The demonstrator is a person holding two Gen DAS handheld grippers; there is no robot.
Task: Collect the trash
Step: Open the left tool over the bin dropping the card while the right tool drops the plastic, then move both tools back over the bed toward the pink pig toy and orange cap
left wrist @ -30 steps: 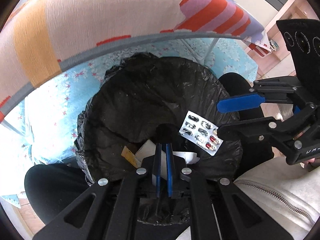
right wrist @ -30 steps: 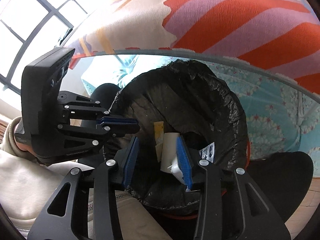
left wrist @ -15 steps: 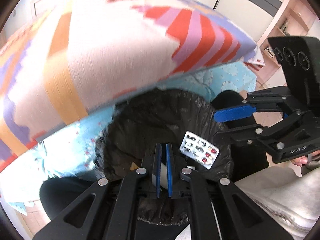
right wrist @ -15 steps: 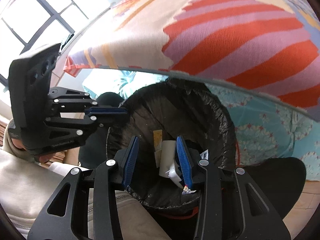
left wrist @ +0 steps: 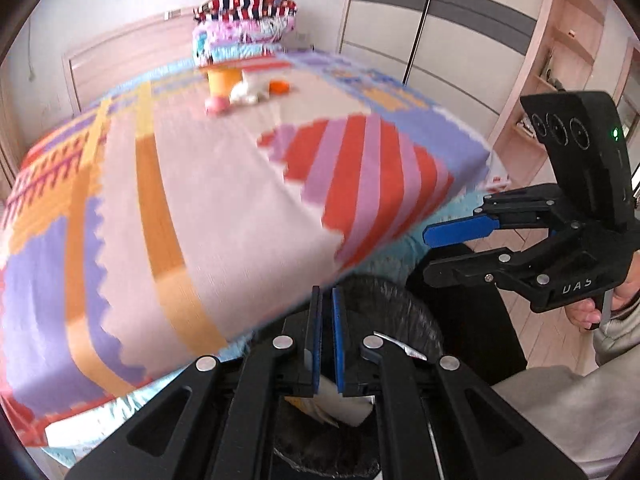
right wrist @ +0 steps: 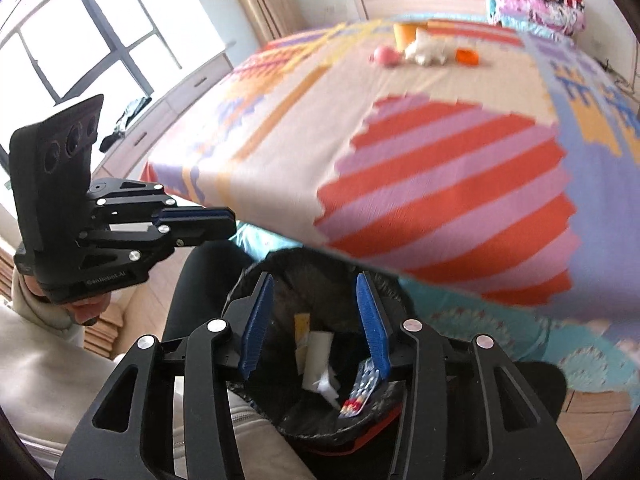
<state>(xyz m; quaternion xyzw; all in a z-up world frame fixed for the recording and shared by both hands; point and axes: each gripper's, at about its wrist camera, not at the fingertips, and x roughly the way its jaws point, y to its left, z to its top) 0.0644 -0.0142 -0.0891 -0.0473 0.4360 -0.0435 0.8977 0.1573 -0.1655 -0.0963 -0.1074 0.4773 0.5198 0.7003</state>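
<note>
A bin lined with a black bag (right wrist: 276,276) stands at the foot of the bed, below both grippers; it also shows in the left wrist view (left wrist: 404,304). Inside lie a pill blister pack (right wrist: 362,390), white crumpled paper (right wrist: 318,364) and a yellow wrapper (right wrist: 302,326). My right gripper (right wrist: 315,292) is open and empty above the bin; it shows from the side in the left wrist view (left wrist: 428,250). My left gripper (left wrist: 327,298) is shut and empty, raised over the bin's edge; in the right wrist view (right wrist: 230,222) it is at the left.
A bed with a striped, colourful cover (left wrist: 208,184) fills the view ahead. At its far end lie a pink ball (right wrist: 385,56), a white soft toy (right wrist: 430,50), an orange item (right wrist: 466,56) and folded bedding (left wrist: 244,28). A wardrobe (left wrist: 440,40) stands at the right, a window (right wrist: 80,48) at the left.
Both grippers have lifted and tilted up from the bin towards the bed. The blister pack has settled deeper into the bag. The left jaws stay shut, the right stay open.
</note>
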